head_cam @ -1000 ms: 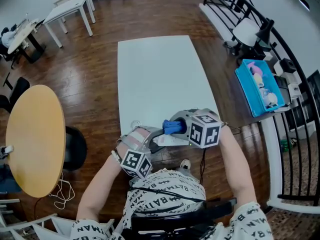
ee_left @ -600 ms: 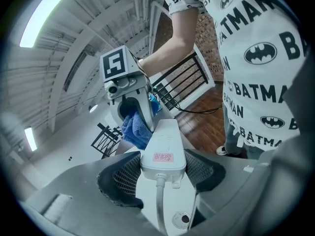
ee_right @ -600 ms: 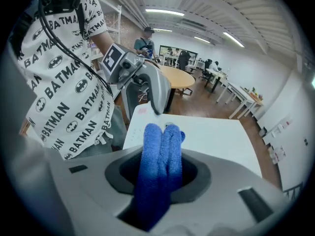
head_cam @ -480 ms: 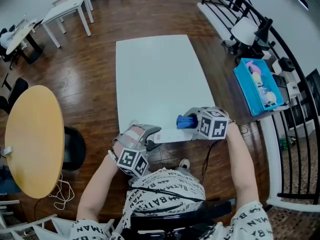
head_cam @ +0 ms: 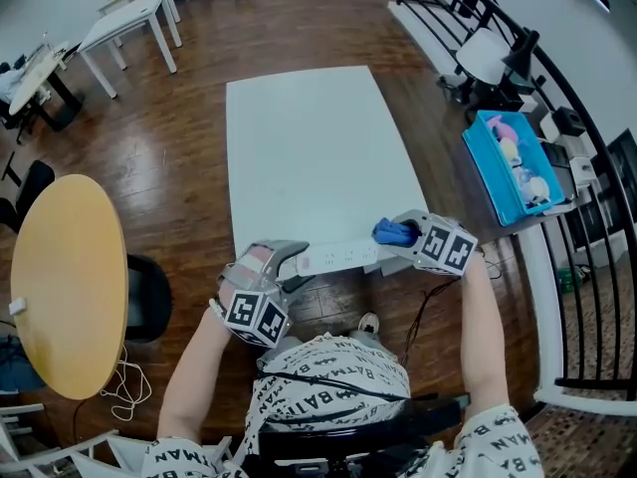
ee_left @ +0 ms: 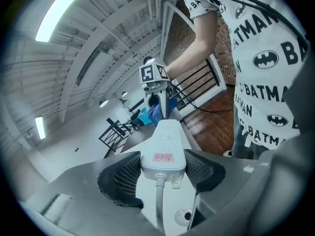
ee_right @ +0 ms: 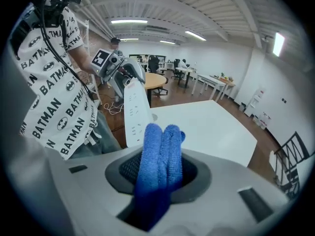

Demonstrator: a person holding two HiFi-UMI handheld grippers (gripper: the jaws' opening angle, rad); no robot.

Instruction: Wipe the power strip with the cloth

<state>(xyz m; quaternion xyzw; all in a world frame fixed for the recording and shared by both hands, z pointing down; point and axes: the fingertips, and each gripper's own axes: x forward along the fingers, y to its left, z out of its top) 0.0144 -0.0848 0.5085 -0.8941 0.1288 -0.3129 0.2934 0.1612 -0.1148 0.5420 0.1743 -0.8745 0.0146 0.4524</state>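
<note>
Left gripper (ee_left: 162,167), jaws wide, clamps the white plastic power strip (head_cam: 338,258) at its cord end; right gripper (ee_right: 157,173) pinches a folded blue cloth (head_cam: 393,232) (beside the strip's right end).

You get bright, even light from ceiling strips (ee_right: 129,21); fisheye bends your edges, and the near end of the cloth (ee_right: 155,181) seems blurred.
</note>
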